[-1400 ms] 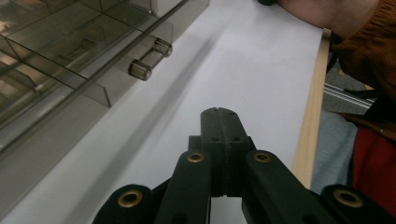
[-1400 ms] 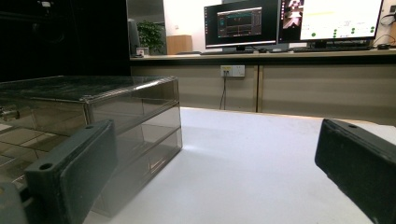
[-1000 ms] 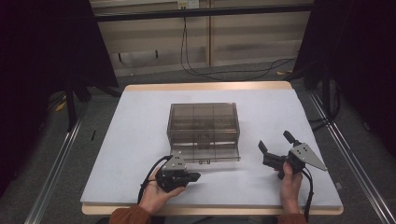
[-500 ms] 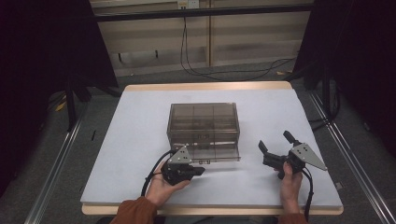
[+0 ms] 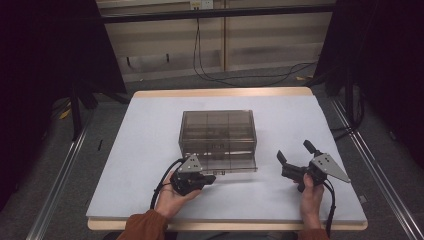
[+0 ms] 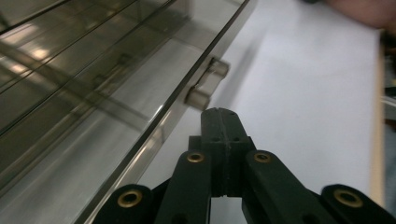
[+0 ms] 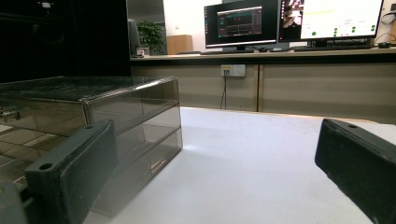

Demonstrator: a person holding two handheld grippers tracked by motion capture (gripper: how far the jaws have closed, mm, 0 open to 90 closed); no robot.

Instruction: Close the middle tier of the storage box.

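smoked clear drawer box (image 5: 218, 134) sits mid-counter (image 5: 150, 130). bottom drawer looks slightly pulled out, its front edge toward the person. left gripper (image 5: 209, 178) is at that drawer's front, near corner of the box. in the left gripper view its fingers (image 6: 223, 135) are clenched together on nothing, tips just short of the small drawer handle (image 6: 205, 84), slightly off to its side, not touching as far as can be told.

right gripper (image 5: 292, 157) is parked to the right of the box, well apart, fingers (image 7: 70, 172) spread wide, released, holding nothing.

step in hand, by judgement: working the bottom drawer with the closed left tip, either hooking the handle or pushing the front. can't tell which direction. next move calls for lining the tip square on the handle and moving straight along the drawer's travel; the box is light and unbraced, so it may slide.

no brand or label readable on the box. monitors (image 7: 243, 23) behind the box show text too small to read.
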